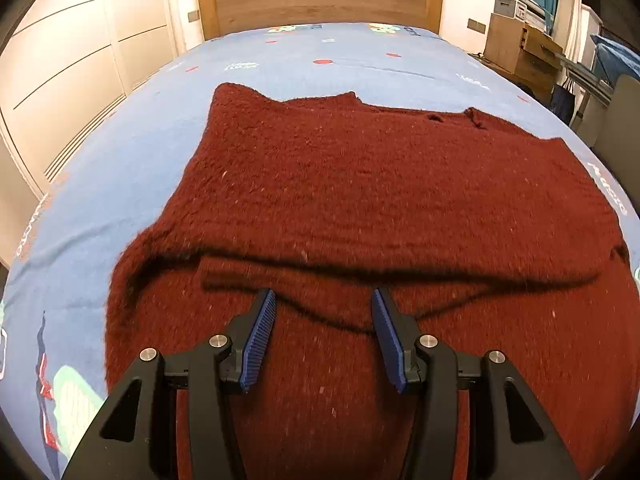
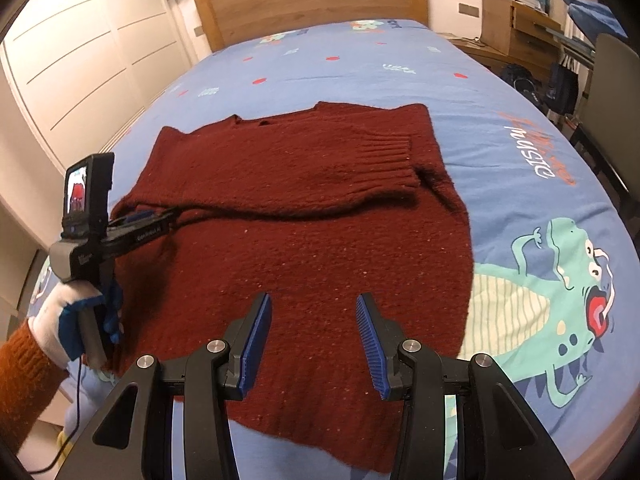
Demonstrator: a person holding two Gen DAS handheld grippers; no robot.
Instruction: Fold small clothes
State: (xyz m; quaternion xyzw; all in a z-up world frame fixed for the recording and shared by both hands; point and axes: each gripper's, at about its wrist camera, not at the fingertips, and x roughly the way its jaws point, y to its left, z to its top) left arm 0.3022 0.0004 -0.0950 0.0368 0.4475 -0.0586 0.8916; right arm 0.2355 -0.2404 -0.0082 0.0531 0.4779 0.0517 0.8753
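A dark red knitted sweater (image 1: 340, 184) lies flat on the blue bed sheet (image 1: 120, 152). One sleeve is folded across its body, its ribbed cuff (image 2: 384, 160) toward the right side. My left gripper (image 1: 323, 300) is open and empty, hovering just over the folded sleeve near the sweater's left side. It also shows in the right wrist view (image 2: 140, 218) at the sweater's left edge. My right gripper (image 2: 314, 304) is open and empty above the sweater's lower part.
The bed sheet (image 2: 520, 128) has a green monster print (image 2: 560, 292) right of the sweater. A wooden headboard (image 1: 320, 0) stands at the far end. White wardrobe doors (image 1: 68, 80) are on the left; a desk with boxes (image 1: 520, 48) is on the right.
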